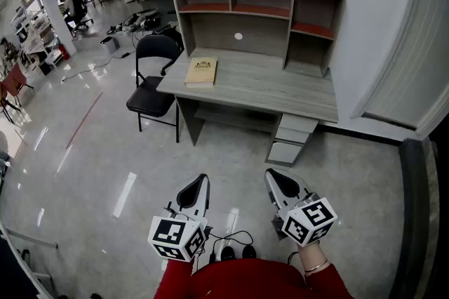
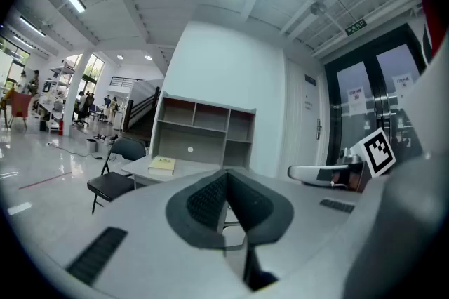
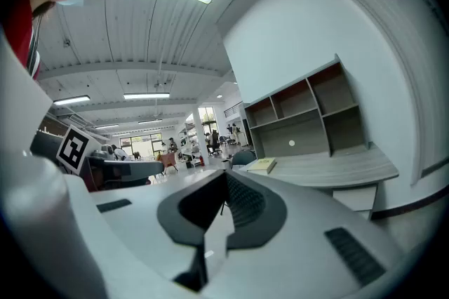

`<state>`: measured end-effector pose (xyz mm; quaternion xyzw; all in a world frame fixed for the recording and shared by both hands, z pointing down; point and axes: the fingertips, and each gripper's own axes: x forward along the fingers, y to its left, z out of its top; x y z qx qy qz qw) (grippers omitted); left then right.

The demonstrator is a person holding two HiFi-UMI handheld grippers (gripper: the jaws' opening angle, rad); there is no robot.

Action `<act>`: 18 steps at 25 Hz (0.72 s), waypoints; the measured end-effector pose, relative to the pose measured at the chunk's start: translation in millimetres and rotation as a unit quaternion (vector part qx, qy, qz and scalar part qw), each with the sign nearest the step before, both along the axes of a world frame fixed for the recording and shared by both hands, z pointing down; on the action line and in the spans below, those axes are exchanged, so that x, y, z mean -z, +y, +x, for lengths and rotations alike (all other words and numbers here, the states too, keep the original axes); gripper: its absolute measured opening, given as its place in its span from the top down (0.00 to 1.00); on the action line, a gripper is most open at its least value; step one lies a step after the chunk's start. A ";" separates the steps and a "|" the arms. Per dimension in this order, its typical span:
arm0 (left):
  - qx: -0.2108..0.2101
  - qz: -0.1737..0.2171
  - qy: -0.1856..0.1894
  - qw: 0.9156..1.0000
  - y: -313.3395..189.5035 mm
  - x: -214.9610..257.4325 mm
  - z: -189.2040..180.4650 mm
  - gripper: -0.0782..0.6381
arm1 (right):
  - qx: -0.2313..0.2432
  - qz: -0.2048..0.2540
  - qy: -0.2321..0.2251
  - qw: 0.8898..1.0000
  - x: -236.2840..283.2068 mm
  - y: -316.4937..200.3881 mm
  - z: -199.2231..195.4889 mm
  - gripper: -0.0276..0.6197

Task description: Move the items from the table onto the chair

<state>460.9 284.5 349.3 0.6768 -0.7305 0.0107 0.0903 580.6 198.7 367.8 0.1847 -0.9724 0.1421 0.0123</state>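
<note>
Jaws shut on nothing, left gripper [image 1: 202, 182] and right gripper [image 1: 272, 177] face the thin tan book [image 1: 201, 71], far ahead on the grey wooden desk [image 1: 280, 90] at its left end, in line with the left gripper, beside the black folding chair [image 1: 151, 98].

Big open office hall: glossy floor [image 1: 105, 171], a hutch desk [image 1: 259, 73], a folding chair [image 1: 154, 73], workstations beyond.
</note>
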 end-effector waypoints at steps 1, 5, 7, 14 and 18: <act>0.000 -0.001 0.001 1.000 -0.1 -0.5 0.0 0.88 | 0.000 0.000 0.002 1.000 -1.0 -0.1 0.2 0.94; 0.003 -0.006 0.005 1.000 -0.4 -2.6 -0.3 0.88 | 0.001 -0.002 0.007 1.000 -3.2 -0.8 2.2 0.94; 0.007 -0.010 0.010 1.000 -0.1 -4.2 -0.8 0.88 | 0.003 -0.003 0.008 1.000 -3.6 -1.2 3.7 0.94; 0.038 -0.018 0.005 0.999 -1.6 -6.7 -8.5 0.88 | 0.022 -0.013 0.001 1.000 -4.7 -5.4 10.9 0.94; 0.067 -0.018 -0.007 0.998 1.9 -1.5 -22.7 0.88 | 0.043 -0.027 -0.011 0.999 -4.9 -5.8 13.7 0.94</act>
